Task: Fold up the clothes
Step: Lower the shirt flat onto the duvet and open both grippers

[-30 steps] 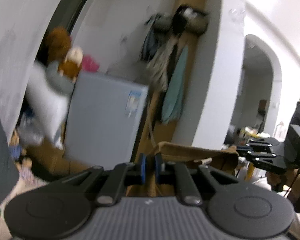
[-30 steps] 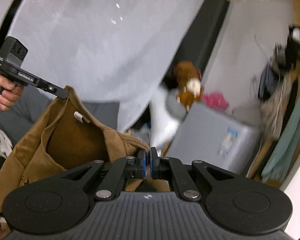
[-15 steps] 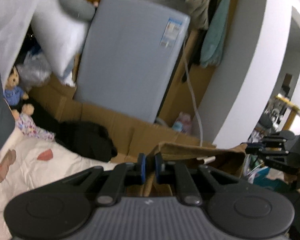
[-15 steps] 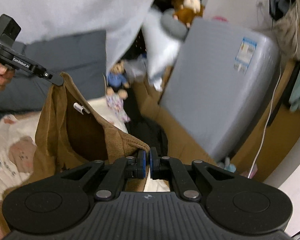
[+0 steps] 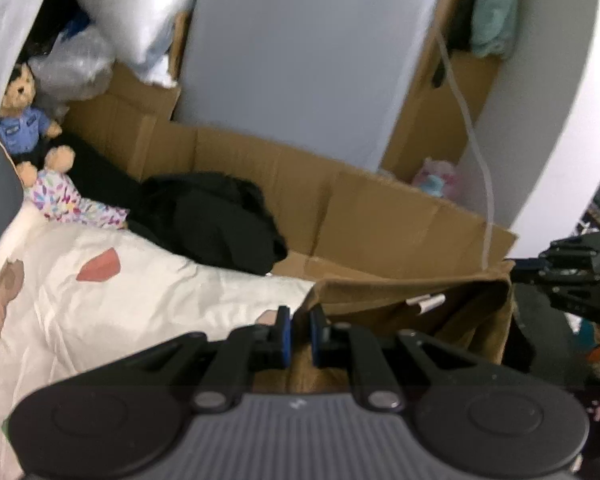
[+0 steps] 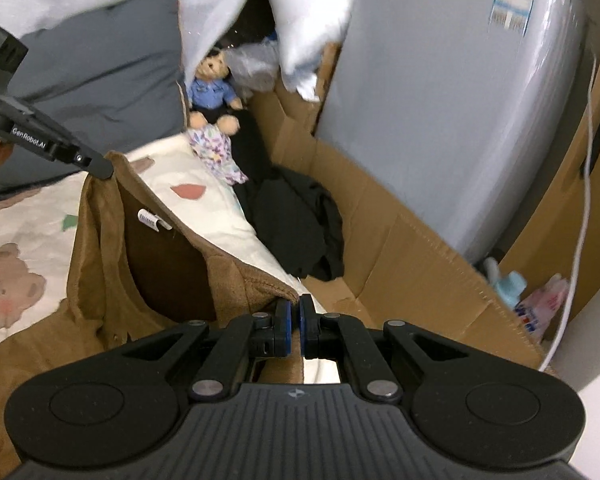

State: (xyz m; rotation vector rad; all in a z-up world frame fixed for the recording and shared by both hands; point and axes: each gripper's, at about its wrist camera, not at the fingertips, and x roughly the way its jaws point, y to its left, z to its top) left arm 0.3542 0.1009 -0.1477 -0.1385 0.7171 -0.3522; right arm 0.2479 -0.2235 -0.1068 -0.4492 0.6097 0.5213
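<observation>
A brown jacket (image 6: 112, 280) hangs stretched between both grippers above a white bedsheet (image 6: 28, 224) printed with bears. My right gripper (image 6: 295, 326) is shut on one top corner of the jacket. My left gripper (image 5: 299, 334) is shut on the other corner, and in the right wrist view it appears as a black arm at the left gripper (image 6: 96, 166) tip pinching the collar edge. The brown jacket (image 5: 416, 312) spans to the right gripper (image 5: 516, 274) at the far right of the left wrist view. A white label (image 6: 152, 218) shows inside the collar.
A black garment (image 5: 220, 220) lies between the bed and a cardboard wall (image 5: 380, 216). A teddy bear (image 5: 24, 116) in blue sits at the bed's corner. A grey appliance (image 6: 452, 100) stands behind the cardboard. A grey pillow (image 6: 96, 64) lies at the bed's head.
Both grippers have tilted and dropped downward with the jacket; the views swung from walls and hanging clothes to the bed, the cardboard and the black garment. Both grips held.
</observation>
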